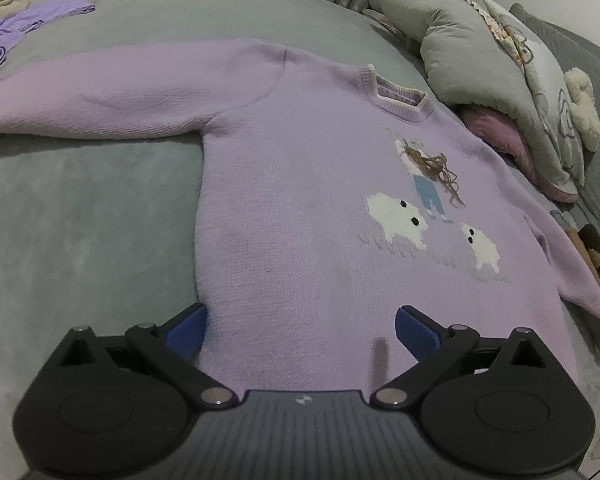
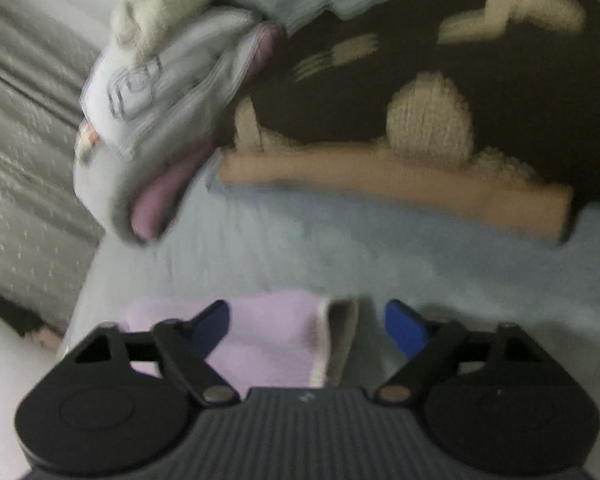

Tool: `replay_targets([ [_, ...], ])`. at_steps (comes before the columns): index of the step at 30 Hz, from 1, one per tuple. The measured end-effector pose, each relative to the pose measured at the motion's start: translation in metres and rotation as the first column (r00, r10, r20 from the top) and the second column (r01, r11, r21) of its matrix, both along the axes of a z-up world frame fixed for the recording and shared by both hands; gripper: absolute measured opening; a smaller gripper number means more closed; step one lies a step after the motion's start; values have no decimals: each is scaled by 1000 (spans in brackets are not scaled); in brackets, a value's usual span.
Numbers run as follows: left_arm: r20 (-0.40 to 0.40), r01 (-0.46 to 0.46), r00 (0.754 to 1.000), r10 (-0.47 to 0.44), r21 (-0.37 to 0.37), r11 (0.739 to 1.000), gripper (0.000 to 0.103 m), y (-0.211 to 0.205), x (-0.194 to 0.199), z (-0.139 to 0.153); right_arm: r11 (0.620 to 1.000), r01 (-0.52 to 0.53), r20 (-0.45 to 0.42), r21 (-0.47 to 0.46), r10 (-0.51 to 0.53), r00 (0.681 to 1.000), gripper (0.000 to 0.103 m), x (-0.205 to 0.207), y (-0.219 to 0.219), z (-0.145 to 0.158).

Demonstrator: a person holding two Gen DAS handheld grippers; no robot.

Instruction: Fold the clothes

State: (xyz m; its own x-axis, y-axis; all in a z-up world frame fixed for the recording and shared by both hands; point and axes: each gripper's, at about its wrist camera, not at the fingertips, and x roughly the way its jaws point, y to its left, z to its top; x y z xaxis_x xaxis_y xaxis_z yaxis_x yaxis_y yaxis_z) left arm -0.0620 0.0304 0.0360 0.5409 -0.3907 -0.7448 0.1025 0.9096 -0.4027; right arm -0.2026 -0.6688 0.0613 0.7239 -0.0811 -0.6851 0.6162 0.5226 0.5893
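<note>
Lilac sweater (image 1: 300,208) lies flat, no legible writing; both grippers' fingers (image 1: 188,328) (image 2: 404,326) spread, empty.

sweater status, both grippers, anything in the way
Left gripper open over hem of lilac sweater, spread flat, unfolded. Right gripper open over sleeve cuff. Pillows at far shoulder; brown sweater beyond.

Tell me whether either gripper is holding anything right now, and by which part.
Nothing is held. The left gripper is open over the lilac sweater's hem; the right gripper is open around a lilac sleeve cuff.

Left gripper (image 1: 300,330) and right gripper (image 2: 306,326), jaws wide apart.
</note>
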Motion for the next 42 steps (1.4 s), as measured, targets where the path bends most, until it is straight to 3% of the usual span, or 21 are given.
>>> replay_targets([
  [1,-1,-2,1000,2,2,1000,99,-1,0,0,1000,-19,-13,-12,19,1000,63,9,2,-4],
  [3,-2,-4,1000,4,0,1000,99,-1,1,0,998,-58,-39,-36,57,998,46,26,6,-11],
  [4,-3,-5,1000,5,-7,1000,99,0,1,0,995,-70,-46,-65,67,997,19,32,9,-10],
  [8,-7,-8,1000,8,-36,999,99,4,1,-1,933,-56,-11,-357,56,998,12,29,43,32],
  [10,-12,-11,1000,11,-56,998,99,6,1,-1,782,-78,-9,-619,92,996,12,38,70,68],
  [12,-16,-14,1000,13,-62,998,99,6,1,0,609,-71,3,-790,120,993,12,47,95,95],
  [16,-26,-13,1000,11,-76,997,99,7,0,0,364,-53,-14,-930,108,994,12,78,116,101],
  [18,-29,-8,1000,5,-85,996,99,9,-1,1,336,-73,-48,-939,83,995,12,98,111,93],
  [22,-36,2,999,-6,-104,995,99,12,-2,2,452,-117,-136,-884,-10,991,13,131,87,55],
  [24,-39,4,999,-9,-114,994,99,15,-2,2,472,-106,-144,-875,-46,988,16,138,81,45],
  [26,-39,2,999,-7,-124,992,99,19,-3,3,482,-42,-108,-875,-110,988,34,136,79,42],
  [27,-35,-1,999,-3,-124,992,99,21,-4,4,465,5,-70,-885,-145,987,41,132,84,47],
  [29,-24,-10,1000,7,-121,993,99,25,-6,7,404,96,11,-910,-207,978,81,122,94,57],
  [31,-14,-18,1000,17,-119,993,99,30,-8,10,303,166,90,-938,-250,964,89,117,109,67],
  [33,-3,-27,1000,27,-116,993,99,34,-10,12,323,148,77,-935,-221,972,89,114,114,72],
  [35,8,-36,999,37,-114,993,99,38,-12,15,436,94,35,-895,-141,989,91,111,118,75],
  [36,13,-40,999,42,-113,993,99,41,-13,16,511,55,13,-858,-86,996,94,110,120,74],
  [37,18,-44,999,47,-112,993,99,43,-14,18,629,-30,-22,-777,20,1000,101,108,124,70],
  [38,7,-33,999,34,-110,993,99,42,-16,16,700,-102,-40,-707,104,994,103,108,129,65],
  [40,-23,-4,1000,2,-105,994,99,40,-20,11,810,-284,-56,-514,298,953,103,105,146,46],
  [42,-34,12,999,-15,-95,995,99,38,-26,5,828,-393,-67,-399,401,913,103,98,163,32],
])
